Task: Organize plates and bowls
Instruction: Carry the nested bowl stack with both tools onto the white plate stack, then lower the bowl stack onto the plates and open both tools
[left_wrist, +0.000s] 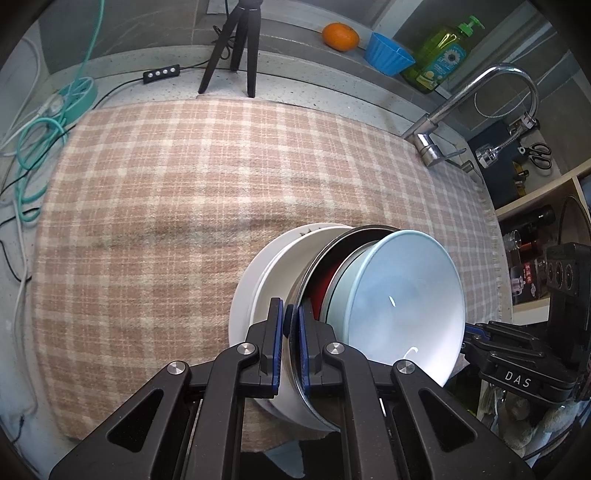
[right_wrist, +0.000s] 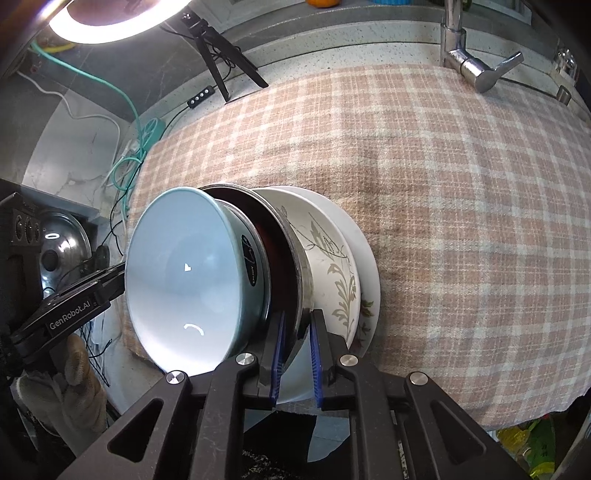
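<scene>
You've got the whole stack by one rim, and that looks deliberate. Your left gripper (left_wrist: 290, 325) is pressed together on the rim of the steel bowl (left_wrist: 334, 254), one pad inside, one outside. Your right gripper (right_wrist: 297, 332) is pinching that same steel rim from the opposite side, its blue pads (right_wrist: 277, 354) close against the metal edge.

Take the steel bowl as your landmark. Nested inside it sits the pale blue bowl (right_wrist: 184, 273), with a strip of red showing between the two walls; I can't tell whether that is a lining or another dish. Under the steel bowl is the floral plate (right_wrist: 332, 266), and beneath that the plain white plate (right_wrist: 364, 243). The stack hangs at the near edge of the plaid cloth (right_wrist: 461, 221).

Why the middle rim? My read: it is thin enough for narrow jaws, and a grip from two sides keeps it from tipping. Whether the plates rest on the cloth or ride with the bowl, I can't make out.

Beyond the steel bowl the cloth lies bare up to the tripod (left_wrist: 236, 48) and the faucet (left_wrist: 480, 103), so there is room to set things down there.
</scene>
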